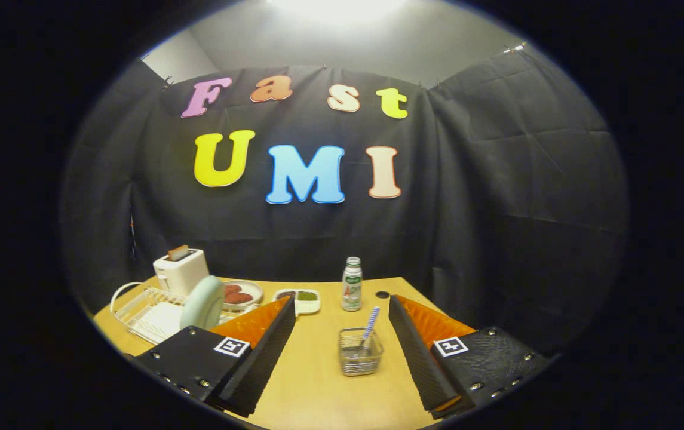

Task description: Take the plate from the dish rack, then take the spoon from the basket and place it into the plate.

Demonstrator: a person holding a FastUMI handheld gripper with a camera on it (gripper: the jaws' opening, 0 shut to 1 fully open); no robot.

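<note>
Gripper (342,352) fingers spread wide, holding nothing. Plate (203,304) stands upright in the dish rack (132,304) at the table's left edge; spoon (370,325) in the basket (359,352) mid-table. A careless grab could tip the rack.

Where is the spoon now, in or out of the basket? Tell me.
In: the spoon stands in the basket, between the open tongs.

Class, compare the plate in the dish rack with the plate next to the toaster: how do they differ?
The mint plate stands on edge in the white dish rack and is bare; the other plate lies flat beside the toaster and holds reddish food. Both are round. The gripper is open, its fingers either side of the basket.
</note>
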